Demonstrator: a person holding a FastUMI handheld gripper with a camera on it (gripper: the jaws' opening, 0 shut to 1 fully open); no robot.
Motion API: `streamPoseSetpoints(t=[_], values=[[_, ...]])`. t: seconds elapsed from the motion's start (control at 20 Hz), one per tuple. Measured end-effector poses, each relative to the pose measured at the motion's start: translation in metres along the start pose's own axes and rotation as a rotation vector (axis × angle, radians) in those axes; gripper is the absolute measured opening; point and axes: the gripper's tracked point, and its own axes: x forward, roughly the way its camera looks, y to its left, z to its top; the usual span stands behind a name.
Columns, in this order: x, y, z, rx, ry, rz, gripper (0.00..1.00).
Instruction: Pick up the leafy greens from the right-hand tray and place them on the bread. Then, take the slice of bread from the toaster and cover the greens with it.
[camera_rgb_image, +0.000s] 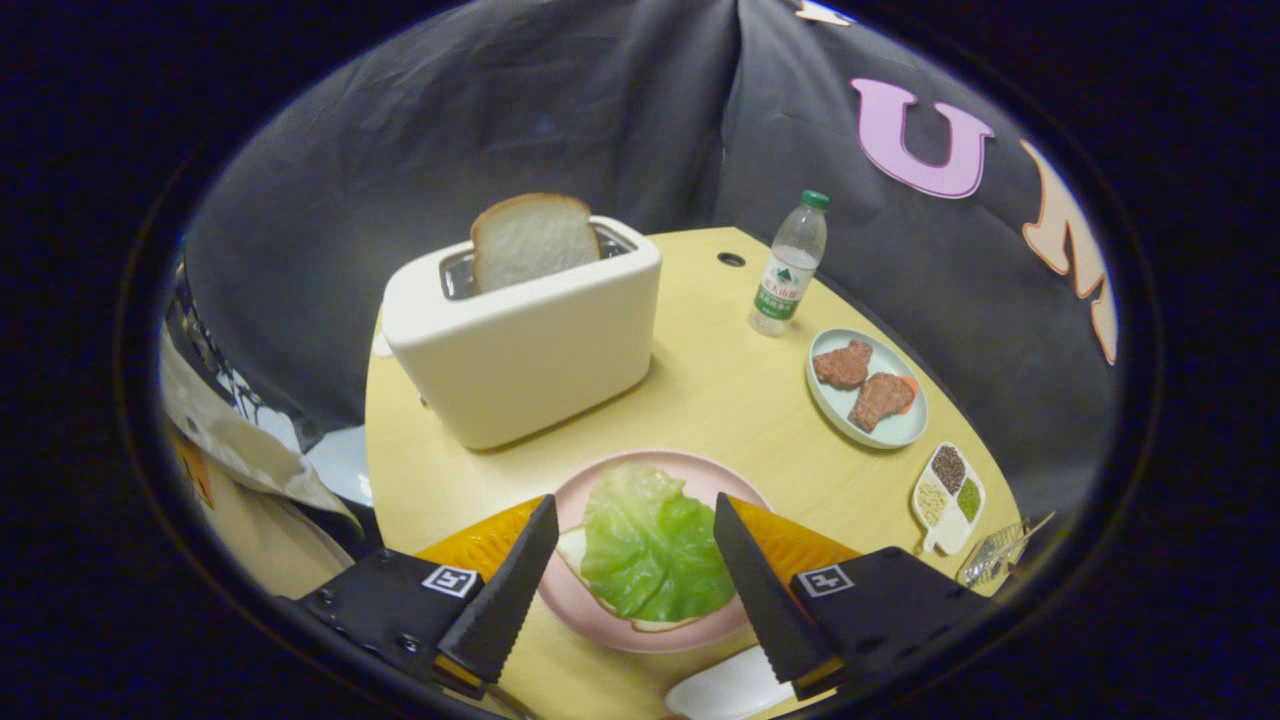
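The tool (635, 520) hangs over the near edge of the tabletop (700, 400), fingers spread wide and gripping nothing. Framed between them sits the pink plate (690, 470), and on it the leafy greens (650, 550) are already spread over the bottom slice of bread (572, 550), which peeks out at the leaf's edges. Beyond the plate, toward the far left corner, the cream toaster (525, 350) stands with the second bread slice (533, 240) poking upright out of its slot. Over by the far right edge stands a water bottle (790, 265); nearer along that right edge lies a pale tray (830, 405) with two brown pieces of meat (865, 385), then a small divided dish (948, 485) of seasonings.
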Motion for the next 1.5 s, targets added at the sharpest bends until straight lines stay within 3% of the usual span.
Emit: streamPoseSetpoints(t=[0.5,1.0,1.5], values=[[-0.005,0.029,0.081,0.065,-0.044,-0.036,0.99],[0.026,0.068,0.153,0.212,-0.079,0.051,0.99],[0.076,0.087,0.163,0.273,-0.026,0.024,0.97]])
